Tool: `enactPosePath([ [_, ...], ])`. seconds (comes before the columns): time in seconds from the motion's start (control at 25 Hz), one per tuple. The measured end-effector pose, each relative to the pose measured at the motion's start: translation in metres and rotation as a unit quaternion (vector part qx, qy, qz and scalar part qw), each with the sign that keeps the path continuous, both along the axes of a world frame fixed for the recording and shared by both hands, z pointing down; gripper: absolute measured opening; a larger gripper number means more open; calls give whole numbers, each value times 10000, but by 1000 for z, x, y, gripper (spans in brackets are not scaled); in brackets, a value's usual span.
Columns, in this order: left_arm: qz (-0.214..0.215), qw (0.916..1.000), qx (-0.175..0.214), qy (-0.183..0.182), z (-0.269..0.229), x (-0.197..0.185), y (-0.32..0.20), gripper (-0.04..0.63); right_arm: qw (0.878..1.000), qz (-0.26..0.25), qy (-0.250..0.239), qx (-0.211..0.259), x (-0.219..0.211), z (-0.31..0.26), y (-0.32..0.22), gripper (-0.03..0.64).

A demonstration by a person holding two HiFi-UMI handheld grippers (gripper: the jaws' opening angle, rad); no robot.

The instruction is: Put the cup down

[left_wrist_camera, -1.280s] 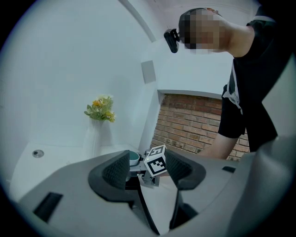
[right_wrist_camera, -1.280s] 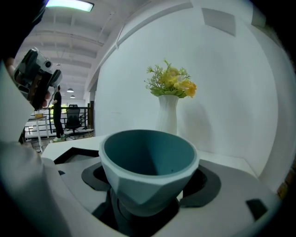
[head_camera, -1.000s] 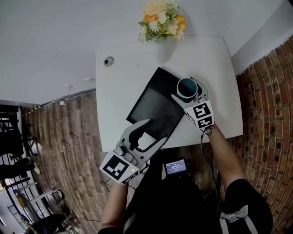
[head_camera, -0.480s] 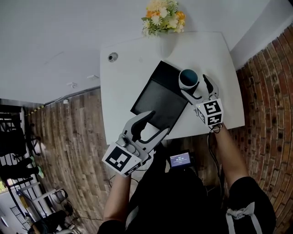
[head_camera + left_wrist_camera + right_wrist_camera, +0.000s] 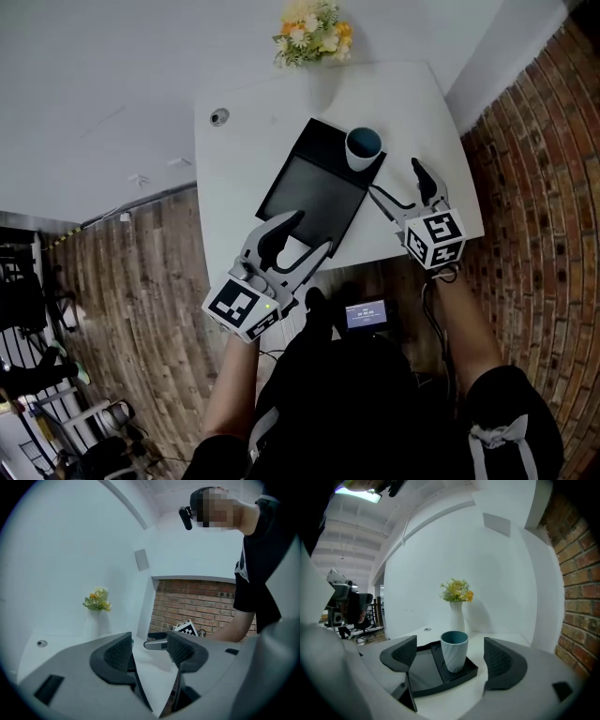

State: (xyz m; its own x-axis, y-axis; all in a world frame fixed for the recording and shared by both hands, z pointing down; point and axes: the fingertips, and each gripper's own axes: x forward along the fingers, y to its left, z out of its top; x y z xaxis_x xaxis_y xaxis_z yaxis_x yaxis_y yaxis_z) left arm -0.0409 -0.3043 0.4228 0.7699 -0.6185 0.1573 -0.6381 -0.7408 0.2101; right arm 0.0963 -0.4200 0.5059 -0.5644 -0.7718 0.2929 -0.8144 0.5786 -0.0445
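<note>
A ribbed teal cup (image 5: 363, 147) stands upright in the far right corner of a black tray (image 5: 309, 192) on the white table (image 5: 234, 178). My right gripper (image 5: 396, 185) is drawn back from it, to the near right, over the table. Its jaws are closing a little from wide apart and nothing is between them. In the right gripper view the cup (image 5: 454, 651) stands free ahead of the pads (image 5: 501, 660). My left gripper (image 5: 307, 234) hovers open and empty over the tray's near corner.
A white vase of yellow and orange flowers (image 5: 312, 28) stands at the table's far edge, beyond the cup. A round cable hole (image 5: 218, 116) is at the far left. A brick wall (image 5: 534, 187) runs along the right. A small screen device (image 5: 366, 316) sits at the person's waist.
The right gripper has let go of the cup, which now stands on the tray, and has drawn back toward the person. The left gripper has barely moved.
</note>
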Motion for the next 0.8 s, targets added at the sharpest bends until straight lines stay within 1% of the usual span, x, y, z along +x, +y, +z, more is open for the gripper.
enactPosePath([
  [0.08,36,10000,70,27,-4,2,2,242,9998,-99,-157,37,-5,-16,15,444],
  [0.24,138,9998,156,45,-10,4,10,244,9984,-259,-496,77,-17,-46,48,325],
  [0.36,201,9996,190,29,-14,4,17,244,9963,-340,-783,44,-24,-67,71,255],
  [0.44,209,9995,224,29,-17,2,20,244,9951,-341,-926,26,-26,-80,81,179],
  [0.52,203,9994,271,34,-21,-1,22,242,9943,-366,-1000,8,-27,-92,91,122],
  [0.64,170,9993,323,51,-28,-6,28,238,9941,-450,-983,27,-29,-105,108,69],
  [0.8,81,9995,307,40,-31,-16,40,229,9934,-621,-962,-13,-32,-115,129,43],
])
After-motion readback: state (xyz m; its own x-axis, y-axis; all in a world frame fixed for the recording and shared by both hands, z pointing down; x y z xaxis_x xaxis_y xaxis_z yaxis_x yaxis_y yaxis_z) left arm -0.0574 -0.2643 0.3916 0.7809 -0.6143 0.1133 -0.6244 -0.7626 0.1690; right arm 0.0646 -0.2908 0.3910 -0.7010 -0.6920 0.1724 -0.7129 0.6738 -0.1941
